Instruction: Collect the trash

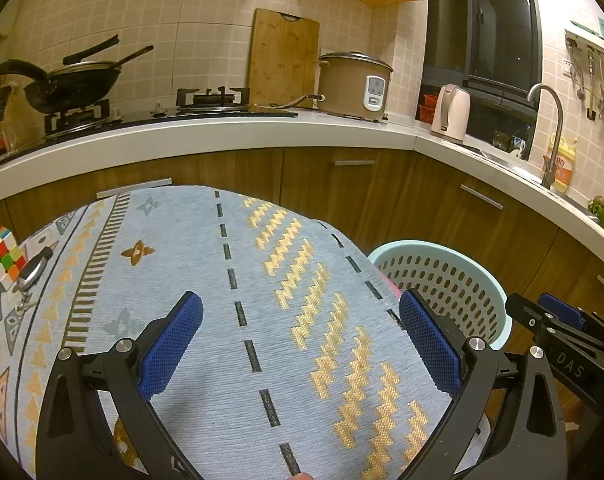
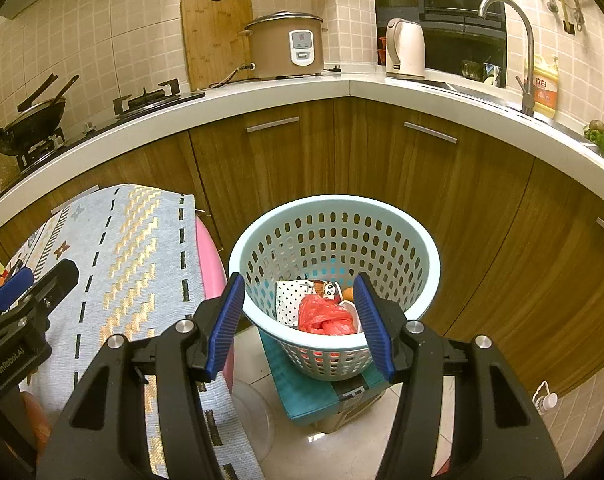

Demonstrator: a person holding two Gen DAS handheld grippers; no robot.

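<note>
A pale blue perforated basket (image 2: pixel 333 216) stands on a teal box right of the cloth-covered table; it also shows in the left wrist view (image 1: pixel 441 276). Inside lie a red plastic bag (image 2: pixel 323 316), a polka-dot wrapper (image 2: pixel 292 300) and an orange item (image 2: pixel 347 293). My right gripper (image 2: pixel 300 312) is open and empty, held just above the basket's near rim. My left gripper (image 1: pixel 302 340) is open and empty above the patterned tablecloth (image 1: pixel 230 280). The right gripper shows at the right edge of the left wrist view (image 1: pixel 557 316).
A Rubik's cube (image 1: pixel 2 256) and a key fob with keys (image 1: pixel 32 272) lie at the table's left edge. A kitchen counter (image 1: pixel 262 128) behind carries a wok, stove, cutting board, rice cooker (image 1: pixel 353 84), kettle and sink tap. Wooden cabinets stand below.
</note>
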